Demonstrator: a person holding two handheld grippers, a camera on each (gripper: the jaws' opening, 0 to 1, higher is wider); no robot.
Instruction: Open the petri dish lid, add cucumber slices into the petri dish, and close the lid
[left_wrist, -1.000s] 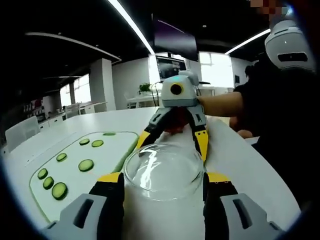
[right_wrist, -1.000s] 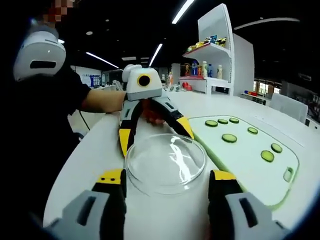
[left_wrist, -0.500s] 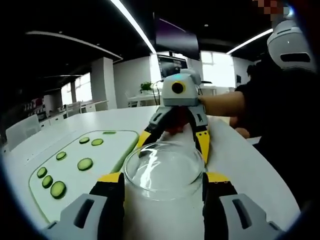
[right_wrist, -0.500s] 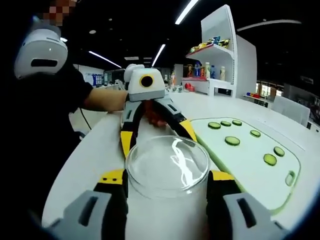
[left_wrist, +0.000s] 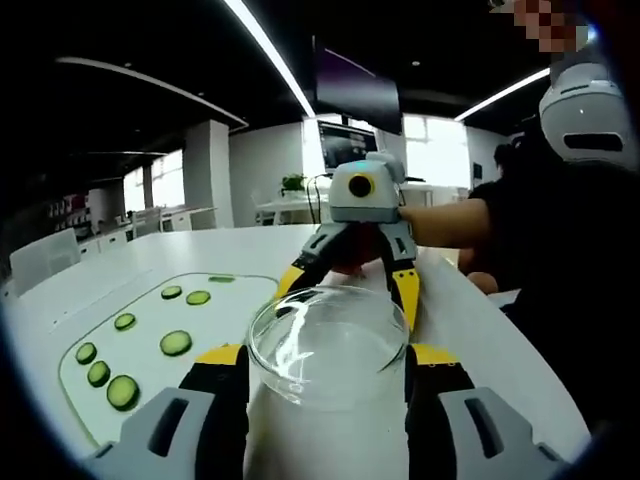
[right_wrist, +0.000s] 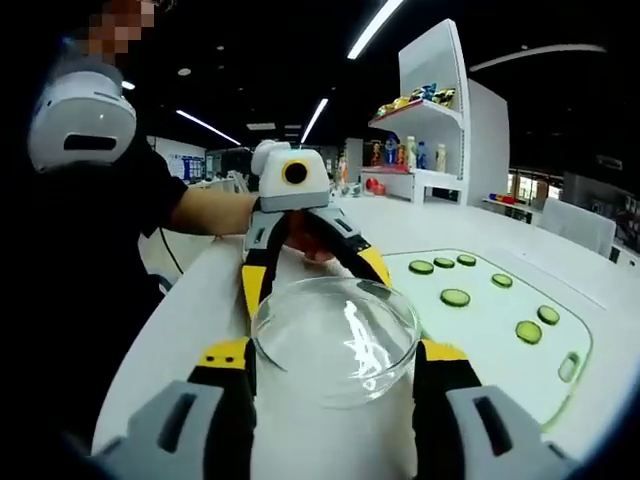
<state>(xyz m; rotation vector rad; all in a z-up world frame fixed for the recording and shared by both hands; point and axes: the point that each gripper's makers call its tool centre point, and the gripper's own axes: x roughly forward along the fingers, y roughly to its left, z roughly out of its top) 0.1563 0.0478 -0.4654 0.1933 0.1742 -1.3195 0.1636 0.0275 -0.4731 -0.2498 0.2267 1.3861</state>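
Note:
A clear glass petri dish (left_wrist: 328, 345) (right_wrist: 335, 335) hangs just above the white table, gripped from two opposite sides. My left gripper (left_wrist: 328, 358) is shut on its near rim in the left gripper view, and my right gripper (left_wrist: 346, 287) clasps the far rim. In the right gripper view the right gripper (right_wrist: 335, 352) pinches the near rim, with the left gripper (right_wrist: 312, 275) on the far one. I cannot tell lid from base. Several cucumber slices (left_wrist: 176, 342) (right_wrist: 455, 297) lie on a white, green-edged board (left_wrist: 150, 315) (right_wrist: 480, 330) beside the dish.
A person in black holds both grippers, a bare forearm (left_wrist: 440, 220) (right_wrist: 215, 210) reaching in behind each. The white table (left_wrist: 470, 330) (right_wrist: 190, 320) runs on past the board. A white shelf with bottles (right_wrist: 420, 110) stands behind it.
Both grippers have risen together with the dish between them. The board and slices now sit lower in both views, and the dish looks slightly tilted.

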